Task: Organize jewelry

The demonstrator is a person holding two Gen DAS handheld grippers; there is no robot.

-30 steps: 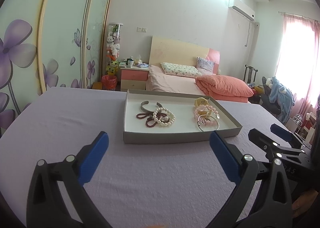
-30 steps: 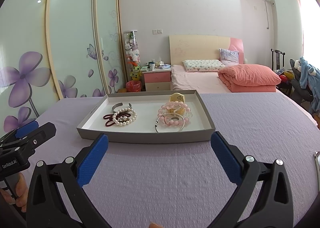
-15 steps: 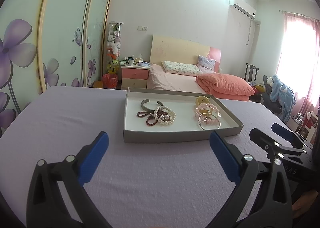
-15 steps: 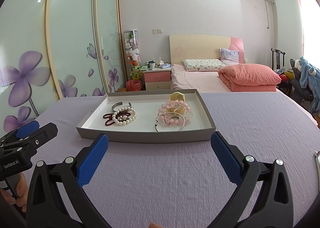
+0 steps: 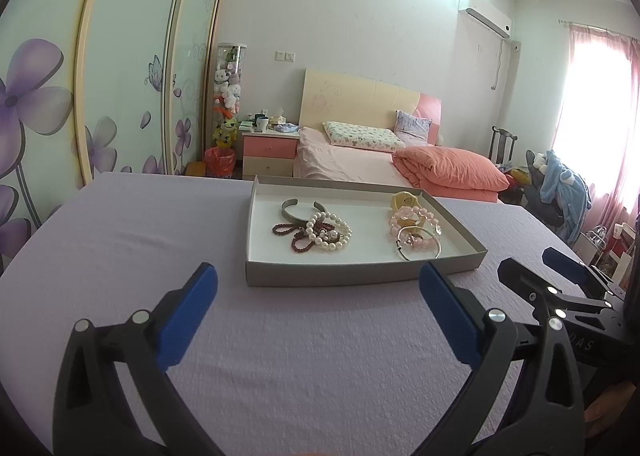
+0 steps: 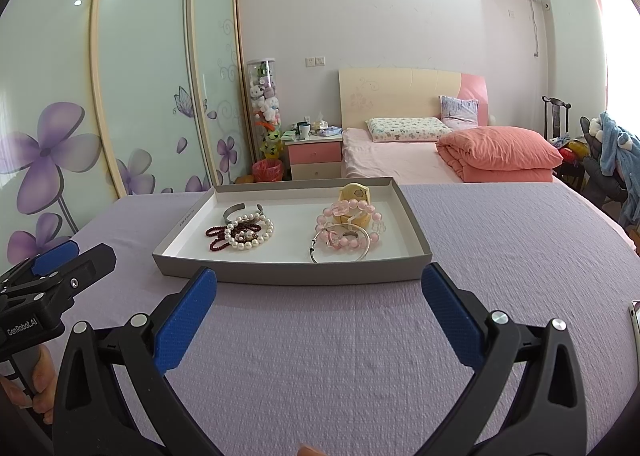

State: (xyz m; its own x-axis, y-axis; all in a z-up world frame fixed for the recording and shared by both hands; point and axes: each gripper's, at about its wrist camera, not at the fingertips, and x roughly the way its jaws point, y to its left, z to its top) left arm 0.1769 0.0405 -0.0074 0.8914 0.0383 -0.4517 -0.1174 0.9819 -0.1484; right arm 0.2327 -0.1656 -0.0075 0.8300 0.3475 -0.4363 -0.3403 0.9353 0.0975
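Your left tool (image 5: 318, 312) hangs low over the lilac-covered table (image 5: 120, 240), its blue-padded fingers spread wide apart with nothing between them, and your right tool (image 6: 319, 314) sits the same way, fingers parted and empty. Both point at the shallow grey tray (image 6: 288, 275) resting on the table ahead of you, near but not touching either tool. Inside the tray, on its left half, a silver cuff bracelet (image 6: 243, 210) lies at the back, with a white pearl bracelet (image 6: 250, 234) lying on top of a dark red bead strand (image 6: 216, 238) just in front of it. On the right half, a yellow piece (image 6: 354, 194) stands at the back, a pink bead bracelet (image 6: 350, 218) is draped against it, and a thin silver bangle (image 6: 340, 244) lies over the pink beads toward the tray's front wall. From the right wrist view, your left tool shows at the lower left edge, well clear of the tray.
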